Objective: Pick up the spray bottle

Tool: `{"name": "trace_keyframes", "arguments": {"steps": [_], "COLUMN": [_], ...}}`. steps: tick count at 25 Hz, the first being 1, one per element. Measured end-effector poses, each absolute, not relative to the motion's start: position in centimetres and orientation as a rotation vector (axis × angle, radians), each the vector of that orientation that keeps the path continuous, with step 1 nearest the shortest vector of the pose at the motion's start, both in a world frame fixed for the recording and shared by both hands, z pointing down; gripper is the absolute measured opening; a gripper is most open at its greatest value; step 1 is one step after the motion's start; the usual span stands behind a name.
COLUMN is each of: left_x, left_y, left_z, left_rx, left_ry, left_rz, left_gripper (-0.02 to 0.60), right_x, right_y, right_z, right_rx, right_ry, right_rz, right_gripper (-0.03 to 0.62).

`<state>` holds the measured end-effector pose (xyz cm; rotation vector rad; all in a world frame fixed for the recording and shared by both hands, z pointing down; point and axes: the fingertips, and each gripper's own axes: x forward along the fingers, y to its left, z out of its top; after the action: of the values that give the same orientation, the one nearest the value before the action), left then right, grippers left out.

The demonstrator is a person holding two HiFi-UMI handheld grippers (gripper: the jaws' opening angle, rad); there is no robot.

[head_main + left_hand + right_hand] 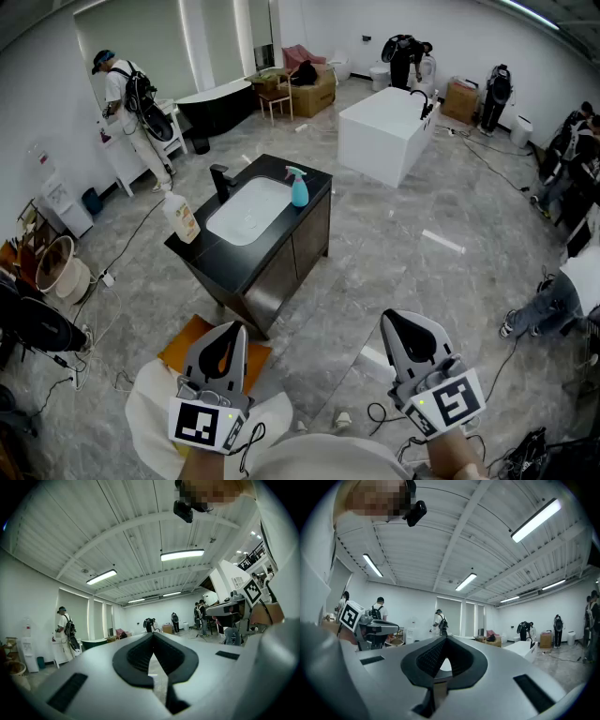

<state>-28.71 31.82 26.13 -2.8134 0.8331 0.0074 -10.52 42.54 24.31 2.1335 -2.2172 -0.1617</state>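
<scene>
I'm holding my left gripper [228, 331] and right gripper [397, 323] closed and empty, well apart from the blue plastic spray bottle [299, 191] standing on the black vanity counter [225, 251]. It's probably light and slick, so I'm favouring its neck.

No words, brands or numbers can be read anywhere. The left tool [229, 337] and the right tool [398, 328] each carry a marker cube [206, 424] printed with a black-and-white square pattern, which holds no letters or digits. On the counter [272, 258], the pump bottle [181, 217] at nine o'clock from the basin [246, 208] has an orange label, but its print is too small to make out. The spray bottle [299, 187], at two o'clock from the basin, shows no legible print.
</scene>
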Motion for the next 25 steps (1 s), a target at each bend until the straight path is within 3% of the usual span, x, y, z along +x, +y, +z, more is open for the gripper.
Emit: {"name": "trace_keyframes", "arguments": {"steps": [19,23,25], "left_x": [-24.6,-23.1,-22.2], "left_y": [33.6,34.0,34.2], "left_z": [26.9,27.3,27.6], "left_rx": [-2.838,-2.837,-2.834], "left_ry": [0.835,0.846,0.859], "left_rz": [-0.018,-0.049,-0.063], "left_gripper": [0.017,0.017,0.017], "right_x": [-7.5,-5.9,-5.0], "right_y": [44.0,44.3,44.5], "right_z": [25.4,25.5,25.5], "right_rx": [2.085,2.081,2.074], "right_ry": [-2.276,-2.261,-2.274], "right_rz": [-0.111,-0.103,-0.102], "right_gripper": [0.030,0.154,0.176]}}
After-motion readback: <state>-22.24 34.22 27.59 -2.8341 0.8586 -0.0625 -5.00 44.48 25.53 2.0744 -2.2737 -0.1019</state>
